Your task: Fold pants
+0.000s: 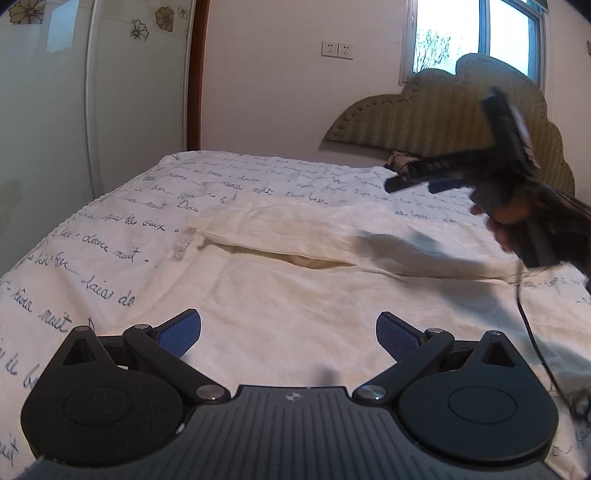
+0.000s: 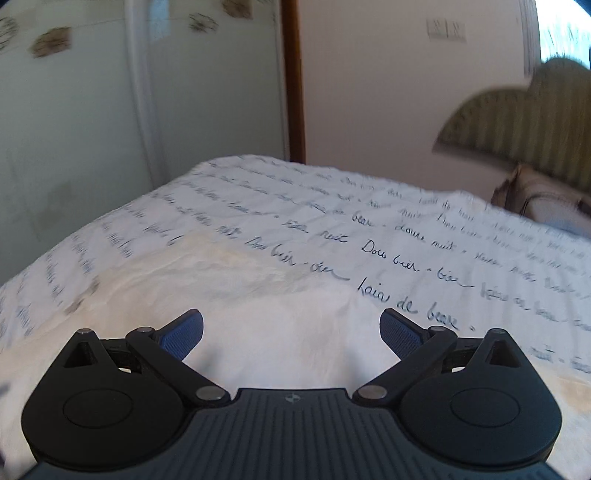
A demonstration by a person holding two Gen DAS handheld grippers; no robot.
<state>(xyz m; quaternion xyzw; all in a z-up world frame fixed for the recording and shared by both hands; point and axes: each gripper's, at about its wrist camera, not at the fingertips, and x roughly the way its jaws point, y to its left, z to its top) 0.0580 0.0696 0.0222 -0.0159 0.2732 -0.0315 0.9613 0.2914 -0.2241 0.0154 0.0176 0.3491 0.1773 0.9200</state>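
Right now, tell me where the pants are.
The cream pants lie spread on the script-printed bedsheet, ahead of the open left tool, in the left wrist view.

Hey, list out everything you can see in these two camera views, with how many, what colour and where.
Cream fabric pants: one, cream, spread flat on the bed.
White bedspread with dark handwritten script: one, white, covering the bed under the pants.
Padded scalloped headboard: one, olive-beige, far right against the wall.
Wall sockets: two, white, on the pale wall.
Window: one, white frame, above the headboard.
Flower-patterned wardrobe doors: pale grey-white, left side.
Brown wooden door frame: one, beside the wardrobe.
Black cable: one, trailing at right.
Left gripper: black, blue pads, open, over the pants.
Right gripper: black, blue pads, open, above the pants.
Hand: one, holding the right gripper, blurred.
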